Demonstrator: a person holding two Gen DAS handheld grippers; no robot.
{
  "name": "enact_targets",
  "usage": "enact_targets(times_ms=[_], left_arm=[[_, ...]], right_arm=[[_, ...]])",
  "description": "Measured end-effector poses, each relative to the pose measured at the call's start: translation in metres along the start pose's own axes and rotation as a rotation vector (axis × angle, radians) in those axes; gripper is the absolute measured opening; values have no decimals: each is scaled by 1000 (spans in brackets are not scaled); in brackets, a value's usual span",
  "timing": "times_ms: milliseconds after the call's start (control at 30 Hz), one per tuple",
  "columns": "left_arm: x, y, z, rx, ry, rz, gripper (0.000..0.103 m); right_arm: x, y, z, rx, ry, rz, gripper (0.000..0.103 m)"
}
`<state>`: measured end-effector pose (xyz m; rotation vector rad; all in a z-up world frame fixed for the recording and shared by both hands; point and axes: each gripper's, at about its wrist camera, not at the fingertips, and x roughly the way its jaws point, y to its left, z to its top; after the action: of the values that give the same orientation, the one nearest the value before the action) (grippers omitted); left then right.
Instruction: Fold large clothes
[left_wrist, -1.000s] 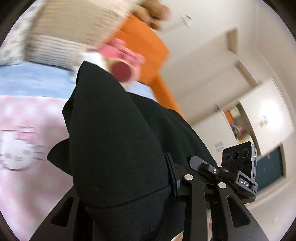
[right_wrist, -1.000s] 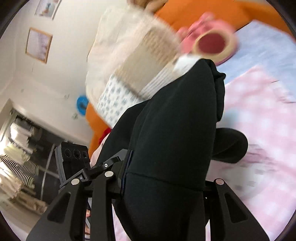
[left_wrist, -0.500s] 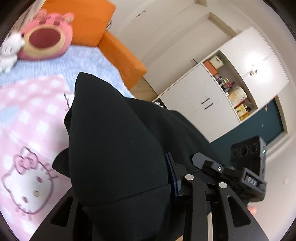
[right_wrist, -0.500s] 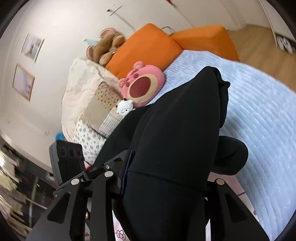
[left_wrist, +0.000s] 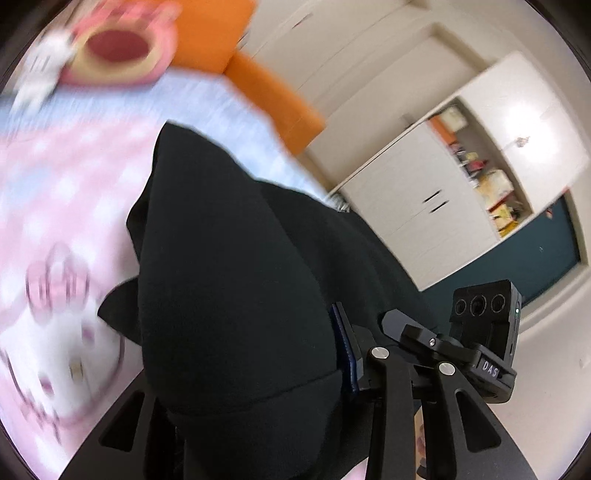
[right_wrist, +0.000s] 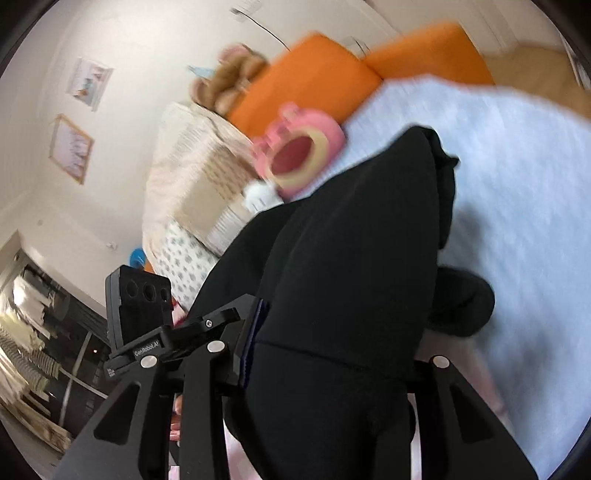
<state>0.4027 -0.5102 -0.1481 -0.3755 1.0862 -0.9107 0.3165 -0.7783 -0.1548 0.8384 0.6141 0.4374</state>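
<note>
A large black garment (left_wrist: 236, 280) fills the middle of both wrist views. My left gripper (left_wrist: 255, 373) is shut on a thick bunch of it, and the cloth bulges up and forward between the fingers. My right gripper (right_wrist: 332, 362) is shut on another bunch of the same black garment (right_wrist: 354, 258). The garment is lifted above the bed and stretches between the two grippers. The other gripper's camera block (left_wrist: 484, 314) shows at the right of the left view. The fingertips are hidden under the cloth.
Below lies a bed with a pink Hello Kitty blanket (left_wrist: 55, 258) and a light blue quilt (right_wrist: 517, 177). A pink plush toy (right_wrist: 299, 151), orange cushions (right_wrist: 325, 74) and folded bedding (right_wrist: 192, 177) lie at its head. White cupboards (left_wrist: 424, 206) stand beyond.
Both grippers keep their hold on the garment while swinging quickly; the background is blurred. The bed and plush toy have shifted in both views.
</note>
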Motion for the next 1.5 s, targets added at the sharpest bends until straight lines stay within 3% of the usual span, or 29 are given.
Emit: enact_targets(times_ms=[133, 200, 267, 333, 367, 400, 500, 600, 633, 733, 833, 933, 1033, 1067, 1167, 1267, 1367, 1500], left_arm=[[12, 39, -56, -69, 84, -64, 40], [18, 57, -75, -145, 123, -116, 49], [27, 73, -88, -204, 152, -130, 52], [34, 81, -94, -197, 168, -131, 62], [35, 84, -95, -195, 169, -136, 64], [34, 86, -95, -204, 172, -143, 64], [24, 88, -97, -223, 230, -126, 70], [3, 84, -103, -187, 278, -32, 77], [-5, 83, -102, -172, 269, -15, 77], [-32, 58, -86, -75, 193, 28, 82], [-32, 17, -53, 46, 138, 55, 86], [-14, -13, -18, 128, 87, 63, 86], [12, -20, 9, 232, 27, 245, 86], [26, -15, 16, 225, 42, 271, 85], [53, 17, 26, 121, 77, 289, 86], [69, 53, 21, 21, 79, 228, 87], [82, 48, 9, 117, 43, 251, 92], [86, 19, 7, 241, 74, 337, 93]], right_arm=[[7, -30, -51, 37, 85, 18, 35], [3, -35, -68, 48, 108, 35, 36], [-1, -40, -85, 51, 128, 20, 46], [-1, -43, -93, 35, 137, 1, 52], [-4, -46, -97, 38, 133, -10, 65], [-7, -49, -99, 52, 130, -21, 71], [-31, -52, -104, 65, 100, -77, 74], [-66, -37, -96, -19, 34, -188, 74], [-75, -29, -91, -60, 9, -213, 74], [-87, 11, -65, -198, -40, -241, 54], [-66, 31, -41, -208, -23, -325, 37], [-28, 39, -16, -182, 11, -360, 32], [-9, 36, -5, -186, -11, -447, 32], [-2, 32, 1, -178, -23, -482, 32], [19, 8, 5, -138, -1, -557, 29], [44, -18, -3, -148, 48, -613, 29], [58, -34, -18, -179, 18, -646, 29], [52, -32, -14, -184, 19, -619, 30]])
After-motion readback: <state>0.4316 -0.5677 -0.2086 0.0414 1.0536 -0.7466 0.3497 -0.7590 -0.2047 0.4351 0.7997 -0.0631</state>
